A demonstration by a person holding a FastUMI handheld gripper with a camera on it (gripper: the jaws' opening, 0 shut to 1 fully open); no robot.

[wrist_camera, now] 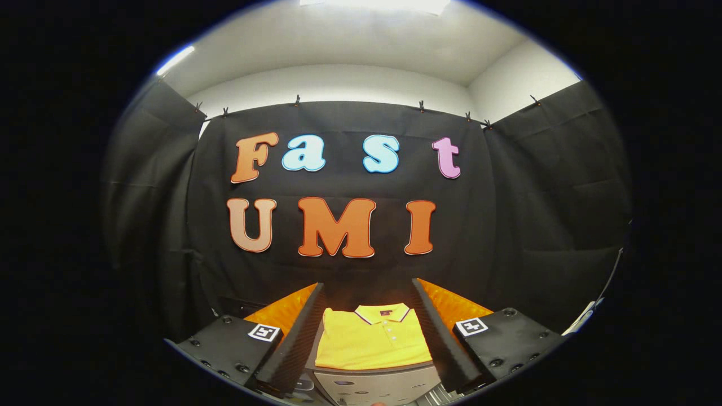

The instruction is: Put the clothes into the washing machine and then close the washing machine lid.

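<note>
The gripper (369, 330) hangs above the work with its two ribbed fingers (296, 338) spread wide and nothing between them, which suits a first approach: a folded garment needs a broad mouth to take in enough cloth. The yellow polo shirt (372, 341) lies folded flat, collar away from the tool, framed in the gap between the fingers and below them. It rests on an orange surface (282, 313) that spreads out to both sides. Nearer than the shirt's hem sits a pale grey panel (372, 386), probably part of the washing machine, though too little of it shows to be sure or to tell how the lid stands. The shirt is not yet picked up, so the task seems barely begun.
</note>
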